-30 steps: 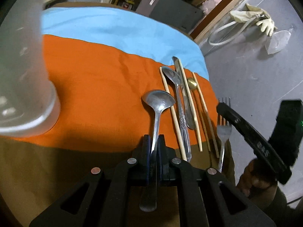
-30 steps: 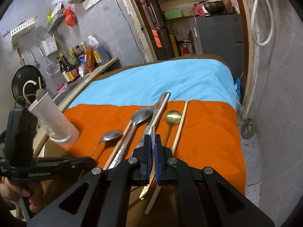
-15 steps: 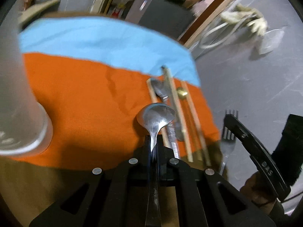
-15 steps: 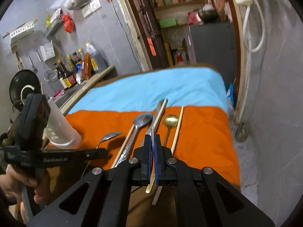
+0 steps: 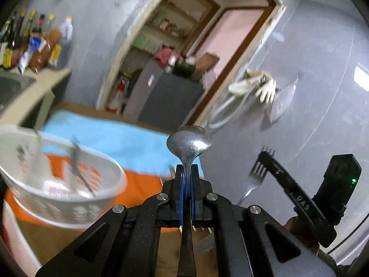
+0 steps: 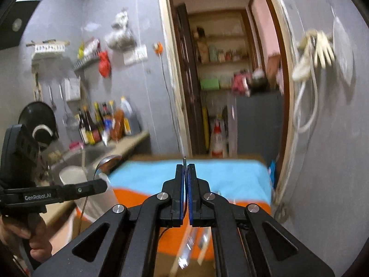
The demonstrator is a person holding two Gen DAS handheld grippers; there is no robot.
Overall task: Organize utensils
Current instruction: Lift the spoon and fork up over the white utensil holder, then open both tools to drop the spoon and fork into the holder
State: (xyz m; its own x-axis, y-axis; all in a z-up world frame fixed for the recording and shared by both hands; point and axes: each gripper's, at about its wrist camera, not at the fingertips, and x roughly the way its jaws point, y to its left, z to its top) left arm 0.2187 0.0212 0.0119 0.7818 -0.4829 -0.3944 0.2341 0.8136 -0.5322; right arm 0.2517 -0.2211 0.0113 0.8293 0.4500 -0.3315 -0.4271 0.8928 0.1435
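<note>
My left gripper (image 5: 187, 168) is shut on a steel spoon (image 5: 189, 140), bowl end raised in the air beside the rim of a white translucent cup (image 5: 69, 184) that holds utensils. My right gripper (image 6: 185, 168) is shut on a fork (image 5: 257, 173); only its edge (image 6: 184, 160) shows between the pads in the right wrist view. In the left wrist view the right gripper (image 5: 272, 161) holds the fork up at the right. The left gripper (image 6: 101, 182) with the spoon (image 6: 108, 161) shows at the left of the right wrist view, above the cup (image 6: 73, 175).
The table has an orange cloth (image 6: 138, 198) and a blue cloth (image 6: 219, 175). Blurred utensils (image 6: 191, 242) lie on the orange cloth below my right gripper. A counter with bottles (image 6: 103, 124) and a sink (image 6: 78, 157) is at the left. A doorway (image 6: 221, 80) is behind.
Both grippers have lifted off the table and tilted upward. The spoon rose off the orange cloth and now sits near the cup's rim. The fork rose with the right gripper.
</note>
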